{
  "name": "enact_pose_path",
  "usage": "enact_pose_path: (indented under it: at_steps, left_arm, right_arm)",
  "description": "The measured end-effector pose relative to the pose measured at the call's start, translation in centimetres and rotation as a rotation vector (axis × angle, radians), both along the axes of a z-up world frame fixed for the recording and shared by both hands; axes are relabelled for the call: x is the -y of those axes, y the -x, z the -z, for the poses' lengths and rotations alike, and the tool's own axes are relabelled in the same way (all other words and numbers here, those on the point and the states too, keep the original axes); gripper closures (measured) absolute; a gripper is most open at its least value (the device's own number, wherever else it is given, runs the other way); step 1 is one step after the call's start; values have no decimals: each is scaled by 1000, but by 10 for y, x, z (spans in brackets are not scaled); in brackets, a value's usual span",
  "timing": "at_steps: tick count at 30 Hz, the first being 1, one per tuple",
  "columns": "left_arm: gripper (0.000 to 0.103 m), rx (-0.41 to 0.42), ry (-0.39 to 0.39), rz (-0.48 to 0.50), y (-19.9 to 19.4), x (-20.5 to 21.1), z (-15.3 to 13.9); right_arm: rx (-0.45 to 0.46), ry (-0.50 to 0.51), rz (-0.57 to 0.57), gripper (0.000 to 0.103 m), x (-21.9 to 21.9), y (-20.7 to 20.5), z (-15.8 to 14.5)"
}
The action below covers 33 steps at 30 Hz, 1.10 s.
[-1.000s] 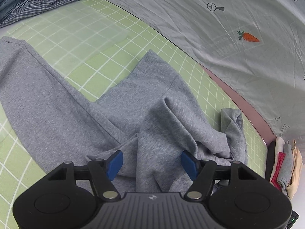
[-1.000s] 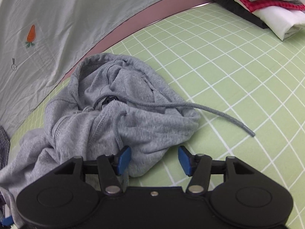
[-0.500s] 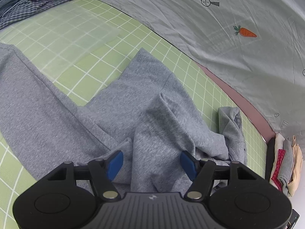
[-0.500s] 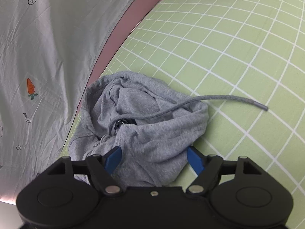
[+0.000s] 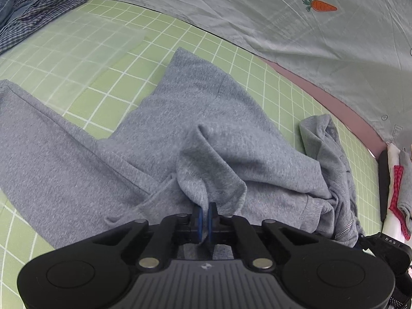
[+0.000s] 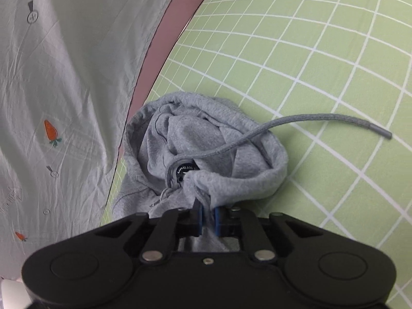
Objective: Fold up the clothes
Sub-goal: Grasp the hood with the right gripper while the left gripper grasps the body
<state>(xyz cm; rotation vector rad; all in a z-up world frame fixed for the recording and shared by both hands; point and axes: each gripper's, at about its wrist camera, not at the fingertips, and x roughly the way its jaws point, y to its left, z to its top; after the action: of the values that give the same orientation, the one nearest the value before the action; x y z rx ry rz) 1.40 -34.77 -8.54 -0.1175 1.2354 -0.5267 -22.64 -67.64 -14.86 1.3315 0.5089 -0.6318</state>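
Observation:
A grey zip hoodie [image 5: 159, 134] lies crumpled on the green grid mat [image 5: 108, 59]. My left gripper [image 5: 205, 219] is shut on a raised fold of the hoodie's body fabric. In the right wrist view the hood [image 6: 206, 144] is bunched up, and my right gripper [image 6: 208, 219] is shut on the hoodie's edge near the neck label. A grey drawstring [image 6: 322, 118] trails from the hood to the right across the mat [image 6: 334, 51].
A pale grey sheet with carrot prints [image 5: 309, 25] lies beyond the mat, also at the left of the right wrist view [image 6: 64, 77]. A checked shirt [image 5: 38, 5] lies far left. A stack of folded clothes [image 5: 396, 180] sits at the right edge.
Both grippers were open over the hoodie; both have now shut on its fabric. The left one has gathered a fold, and the right has closed in on the hood's edge.

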Motion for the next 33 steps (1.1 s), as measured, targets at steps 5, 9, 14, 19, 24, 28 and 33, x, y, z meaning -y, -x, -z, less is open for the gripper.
enact_pose_path:
  at_steps: [5, 9, 14, 19, 24, 28, 33]
  left_arm:
    - [100, -84, 49, 125, 36, 14, 7]
    - [100, -104, 94, 267, 63, 35, 6]
    - [100, -15, 111, 291, 53, 50, -16]
    - [100, 117, 140, 105, -2, 24, -55]
    - [100, 297, 20, -97, -72, -22, -76]
    - [99, 270, -113, -261, -111, -62, -42]
    - [87, 169, -125, -361, -94, -96, -7]
  right_arm:
    - [-70, 37, 159, 96, 23, 59, -6]
    - [-157, 207, 216, 96, 45, 89, -39]
    - [-167, 409, 149, 96, 66, 73, -86]
    - [-92, 563, -18, 96, 58, 3, -123]
    - [69, 613, -195, 95, 32, -69, -142]
    - [49, 617, -287, 64, 2, -103, -135]
    - [-77, 576, -338, 59, -26, -103, -102]
